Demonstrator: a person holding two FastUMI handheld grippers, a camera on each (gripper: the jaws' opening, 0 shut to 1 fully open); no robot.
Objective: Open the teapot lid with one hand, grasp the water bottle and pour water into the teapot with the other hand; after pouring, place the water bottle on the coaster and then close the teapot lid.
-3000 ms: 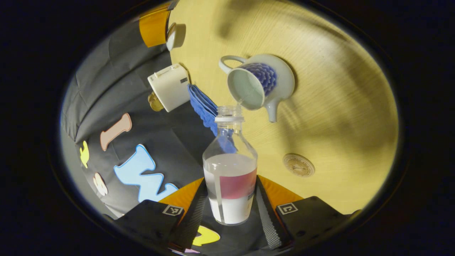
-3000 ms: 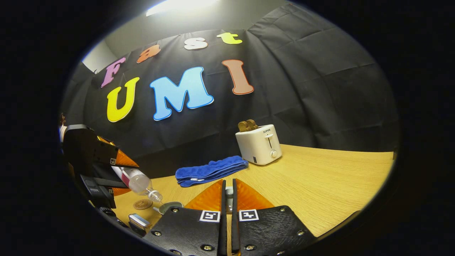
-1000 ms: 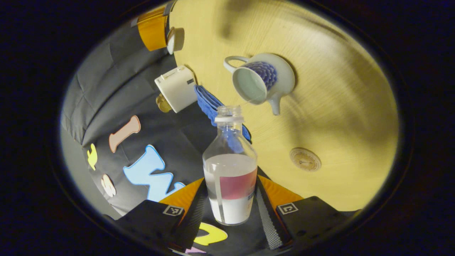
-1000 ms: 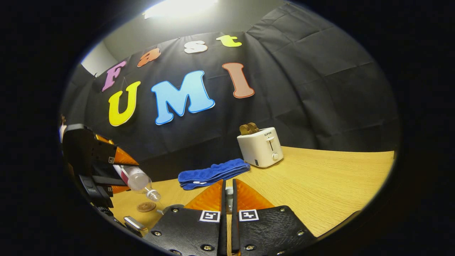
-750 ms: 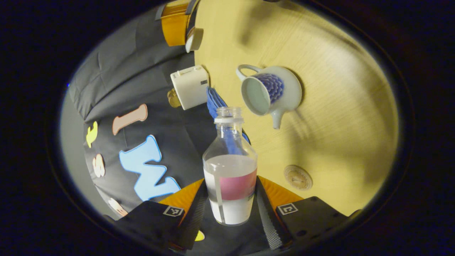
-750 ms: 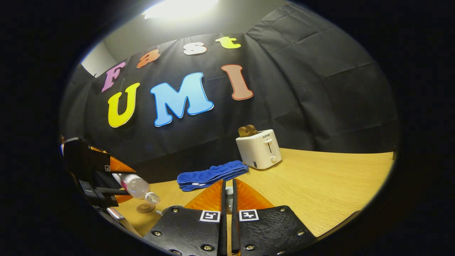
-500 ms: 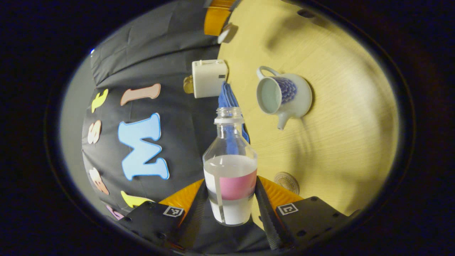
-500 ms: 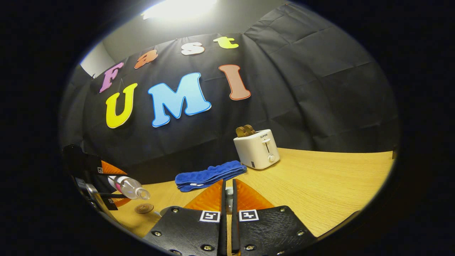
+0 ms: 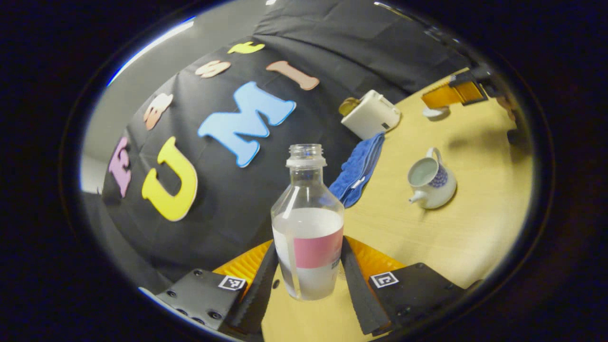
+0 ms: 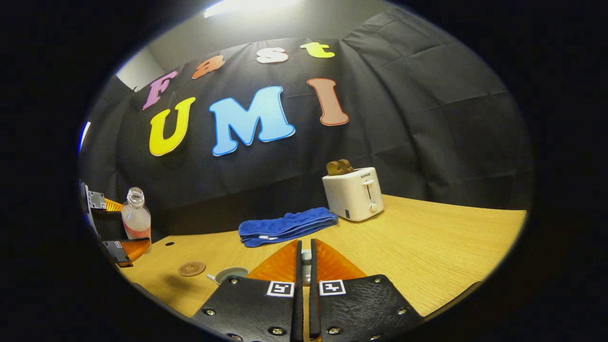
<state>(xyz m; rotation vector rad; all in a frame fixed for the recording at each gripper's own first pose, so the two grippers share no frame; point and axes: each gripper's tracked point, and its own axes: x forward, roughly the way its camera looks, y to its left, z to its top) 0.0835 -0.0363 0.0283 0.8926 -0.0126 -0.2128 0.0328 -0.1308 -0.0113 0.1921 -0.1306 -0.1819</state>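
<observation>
While the left tool (image 9: 306,280) is clamped on the upright bottle (image 9: 308,223), carry it level to the coaster (image 10: 192,269). The bottle has no cap and is partly full, so avoid tilting. Centre its base over the coaster before lowering, then part the fingers only once it stands on its own. The teapot (image 9: 431,179) sits open on the bench (image 9: 475,223), near the blue cloth (image 9: 358,168). The right tool (image 10: 304,259) is closed on a small pale part, probably the lid knob; hold it clear until the bottle is down.
</observation>
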